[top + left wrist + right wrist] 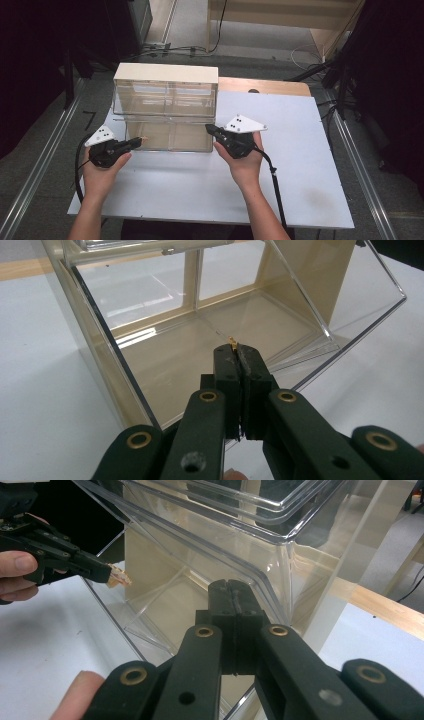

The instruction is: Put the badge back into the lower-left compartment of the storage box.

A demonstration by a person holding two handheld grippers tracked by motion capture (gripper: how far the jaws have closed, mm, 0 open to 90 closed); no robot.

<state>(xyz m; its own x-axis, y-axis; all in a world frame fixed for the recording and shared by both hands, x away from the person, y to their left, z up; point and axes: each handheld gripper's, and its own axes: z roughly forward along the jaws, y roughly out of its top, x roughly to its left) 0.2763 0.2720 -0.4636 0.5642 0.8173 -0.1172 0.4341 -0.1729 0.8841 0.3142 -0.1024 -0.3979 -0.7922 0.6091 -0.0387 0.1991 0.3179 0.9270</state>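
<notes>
A clear plastic drawer cabinet [165, 95] with a beige frame stands on the white table [300, 165]. Its lower bin [170, 136] is tilted open toward me. My left gripper [138, 142] is at the bin's left front corner, shut on a small gold piece [232, 341] that sticks out past its tips over the open bin [210, 335]. The right gripper view shows that gripper [106, 572] and the gold piece [119, 576] at the left. My right gripper [210, 129] is at the bin's right upper corner, jaws pressed together [231, 586] against the clear rim [260, 575]. Nothing shows between them.
The cabinet's upper clear drawers [165, 97] are closed. A wooden board [270, 86] lies behind the table's far right edge. Metal rails [40, 165] run along both sides, and cables [175, 49] lie on the floor beyond. White table surface spreads to the right and in front.
</notes>
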